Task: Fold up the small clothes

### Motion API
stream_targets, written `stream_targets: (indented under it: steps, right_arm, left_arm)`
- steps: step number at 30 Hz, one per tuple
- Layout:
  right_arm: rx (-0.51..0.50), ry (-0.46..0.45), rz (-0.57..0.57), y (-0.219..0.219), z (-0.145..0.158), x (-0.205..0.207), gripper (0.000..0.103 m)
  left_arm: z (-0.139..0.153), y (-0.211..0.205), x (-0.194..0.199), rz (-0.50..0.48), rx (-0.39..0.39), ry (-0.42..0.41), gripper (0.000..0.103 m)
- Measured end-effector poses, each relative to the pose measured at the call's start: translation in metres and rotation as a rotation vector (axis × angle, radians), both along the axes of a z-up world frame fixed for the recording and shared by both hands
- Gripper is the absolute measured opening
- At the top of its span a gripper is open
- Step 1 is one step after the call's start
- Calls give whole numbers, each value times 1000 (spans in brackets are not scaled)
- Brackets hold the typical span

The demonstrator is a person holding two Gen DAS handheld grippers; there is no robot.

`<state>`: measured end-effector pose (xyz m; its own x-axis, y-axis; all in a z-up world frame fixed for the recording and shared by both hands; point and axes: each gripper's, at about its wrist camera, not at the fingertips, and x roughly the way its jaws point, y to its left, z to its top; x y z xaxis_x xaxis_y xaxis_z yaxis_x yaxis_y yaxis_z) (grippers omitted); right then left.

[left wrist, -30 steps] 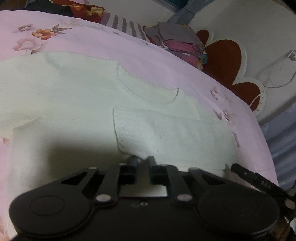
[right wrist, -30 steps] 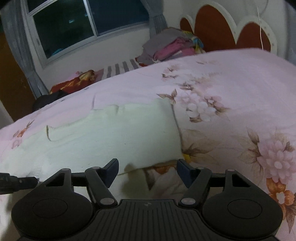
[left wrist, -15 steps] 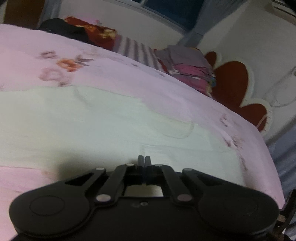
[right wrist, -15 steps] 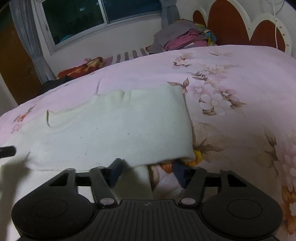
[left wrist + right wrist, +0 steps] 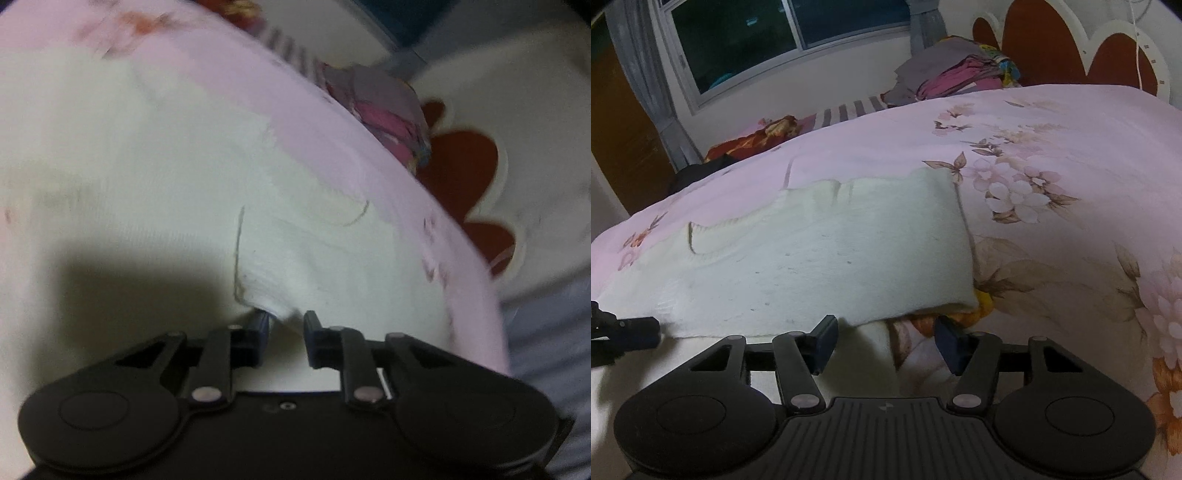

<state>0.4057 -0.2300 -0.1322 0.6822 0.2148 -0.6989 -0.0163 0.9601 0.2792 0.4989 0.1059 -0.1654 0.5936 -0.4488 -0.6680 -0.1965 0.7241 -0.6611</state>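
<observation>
Both tongs hang over the cream sweater (image 5: 827, 254): left (image 5: 285, 325) opening, right (image 5: 884, 338) wide, neither gripping.

Both grippers: black linkage arms, silver pivot screws, dark blue jaws.

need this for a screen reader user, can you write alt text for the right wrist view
The open right gripper hovers at the near edge of a cream knitted garment folded flat on a pink floral bedspread. Behind lie a pile of clothes, a red and white headboard and a dark window.
</observation>
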Motion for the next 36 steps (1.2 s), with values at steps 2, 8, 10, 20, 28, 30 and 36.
stream_targets:
  steps: [2, 8, 10, 20, 28, 30, 36]
  right_arm:
    - [11, -1, -6, -2, -1, -1, 59]
    - [6, 3, -15, -4, 0, 1, 59]
    - [3, 2, -4, -2, 0, 2, 59]
    - [-44, -14, 12, 10, -4, 7, 58]
    - [-65, -26, 0, 8, -4, 5, 35]
    - [-29, -27, 1, 3, -3, 5, 28]
    - [-35, -21, -2, 3, -3, 6, 27]
  left_arm:
    - [-5, -1, 5, 18, -22, -12, 18]
    - [-2, 3, 13, 34, -68, -116, 3]
    - [12, 10, 9, 41, -39, -161, 2]
    - [17, 70, -13, 116, 15, -146, 2]
    - [17, 90, -22, 158, 38, -148, 2]
    - [13, 90, -24, 151, 46, -141, 2]
    - [7, 86, -28, 152, 72, -128, 3]
